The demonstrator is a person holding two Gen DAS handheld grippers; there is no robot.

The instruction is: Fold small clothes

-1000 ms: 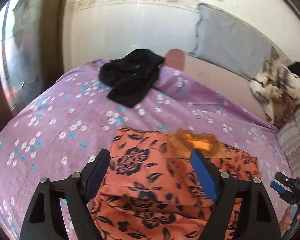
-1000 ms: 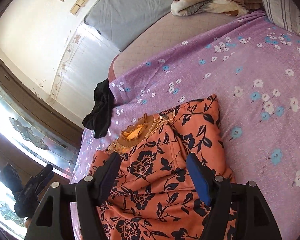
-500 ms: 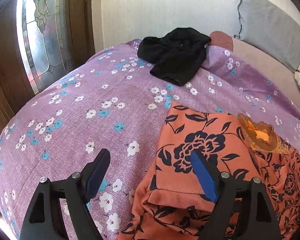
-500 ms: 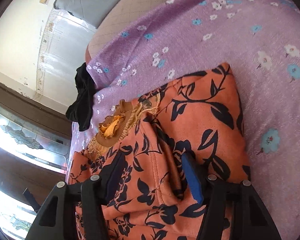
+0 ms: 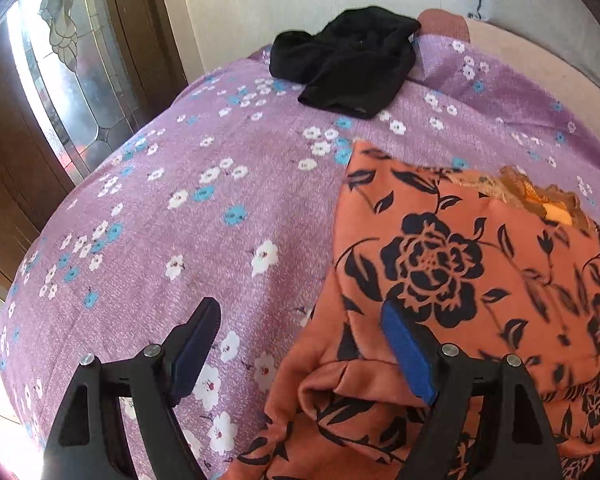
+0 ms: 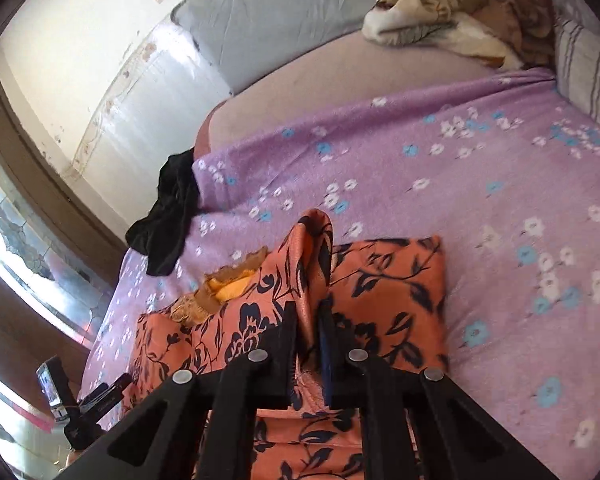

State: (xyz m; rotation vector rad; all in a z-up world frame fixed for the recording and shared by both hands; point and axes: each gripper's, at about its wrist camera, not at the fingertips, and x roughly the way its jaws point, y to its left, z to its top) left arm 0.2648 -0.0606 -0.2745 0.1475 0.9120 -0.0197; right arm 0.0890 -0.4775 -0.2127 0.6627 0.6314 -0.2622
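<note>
Orange fabric printed with dark navy flowers makes up the small garment (image 5: 460, 280), which lies partly folded on the purple bedspread (image 5: 180, 220), a cover dotted with white and blue blossoms. The garment sits toward the near side of that bedspread, and a frilled tan and yellow neckline (image 6: 224, 288) shows at its far end.

The left wrist view shows the left gripper (image 5: 300, 340) spread wide, holding nothing. One finger hangs over bare bedspread and the blue-padded one sits over the garment's left edge, so the edge runs between them. I cannot tell whether either pad touches the cloth. This view also shows a folded hem bunched at the garment's near corner and a large rose motif on its flat top layer.

The right wrist view shows what the left one does not: the right gripper (image 6: 306, 320) is clenched on a flap of the garment, the fingers nearly together with cloth pinched between them. The flap rises from the bedspread in a narrow peak beyond the fingertips, and another layer lies flat to the right of it.

A black garment (image 5: 348, 64) lies crumpled at the far left corner of the bedspread, well apart from the orange one. Only the right view shows a brown patterned blanket (image 6: 452, 8) heaped beyond the bedspread's far edge.
</note>
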